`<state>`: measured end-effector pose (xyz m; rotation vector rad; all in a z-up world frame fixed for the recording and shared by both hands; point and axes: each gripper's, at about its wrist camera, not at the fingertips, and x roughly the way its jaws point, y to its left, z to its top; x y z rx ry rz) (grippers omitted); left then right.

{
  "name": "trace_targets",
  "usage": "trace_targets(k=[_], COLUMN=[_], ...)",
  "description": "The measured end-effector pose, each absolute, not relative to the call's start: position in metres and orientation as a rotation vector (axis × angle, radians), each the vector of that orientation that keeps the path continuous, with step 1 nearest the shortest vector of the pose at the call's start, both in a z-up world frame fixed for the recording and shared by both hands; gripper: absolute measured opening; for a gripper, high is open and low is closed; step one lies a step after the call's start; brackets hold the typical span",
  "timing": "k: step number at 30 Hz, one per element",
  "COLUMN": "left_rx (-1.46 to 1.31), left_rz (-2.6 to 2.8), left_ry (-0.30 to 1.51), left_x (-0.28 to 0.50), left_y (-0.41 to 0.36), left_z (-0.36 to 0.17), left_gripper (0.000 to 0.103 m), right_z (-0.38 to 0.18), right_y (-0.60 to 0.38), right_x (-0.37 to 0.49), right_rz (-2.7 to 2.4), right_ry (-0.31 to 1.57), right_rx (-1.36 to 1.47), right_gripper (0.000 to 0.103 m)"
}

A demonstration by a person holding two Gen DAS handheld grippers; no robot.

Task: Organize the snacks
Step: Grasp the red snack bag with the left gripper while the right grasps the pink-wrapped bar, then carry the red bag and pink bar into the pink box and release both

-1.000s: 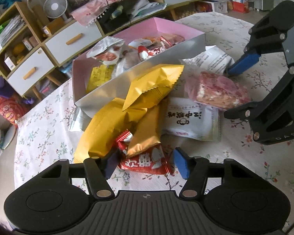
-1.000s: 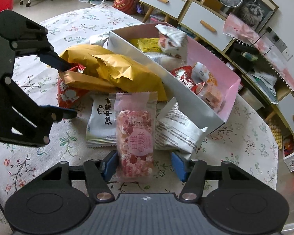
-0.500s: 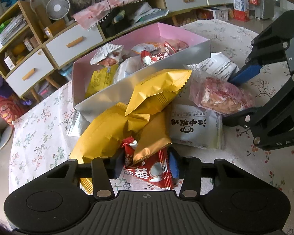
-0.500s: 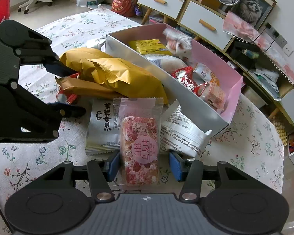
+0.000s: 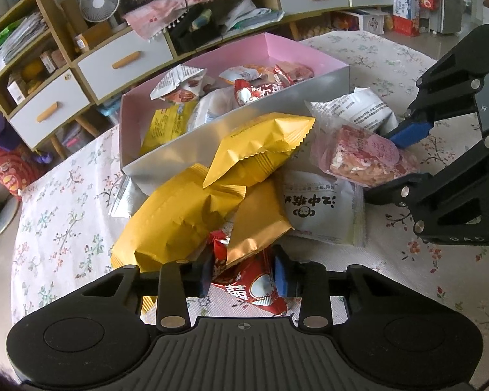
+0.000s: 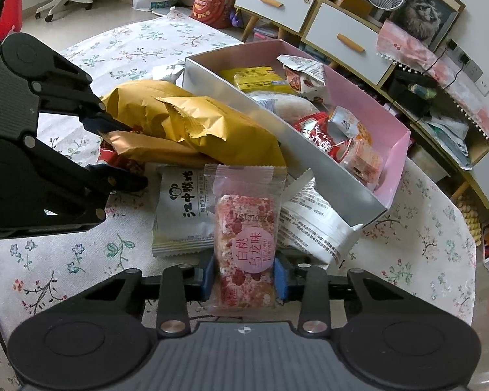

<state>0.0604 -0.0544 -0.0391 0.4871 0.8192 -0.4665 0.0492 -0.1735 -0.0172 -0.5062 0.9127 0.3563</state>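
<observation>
Both claws just narrowed: left claw [image 5: 243,277] clamps red packet [image 5: 249,280]; right claw [image 6: 244,275] clamps pink bar [image 6: 244,244].

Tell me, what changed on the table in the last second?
Both grippers' jaws have just been closing. The left gripper has shut on the red packet; the right gripper has shut on the pink snack bar, whose far end now looks slightly lifted. The yellow bags, white packets and the box stayed put.
</observation>
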Motion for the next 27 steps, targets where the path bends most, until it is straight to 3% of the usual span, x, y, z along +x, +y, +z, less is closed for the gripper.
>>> trace_targets(k=[27], left_rx=[0.416], left_rz=[-0.504], left_ry=[0.794], left_x=[0.044], left_y=[-0.031], left_z=[-0.012], left_gripper=[0.032], right_z=[0.003], right_y=[-0.183], right_x=[0.040], right_rz=[0.361], right_ry=[0.864], right_rx=[-0.478], right_gripper=[0.012])
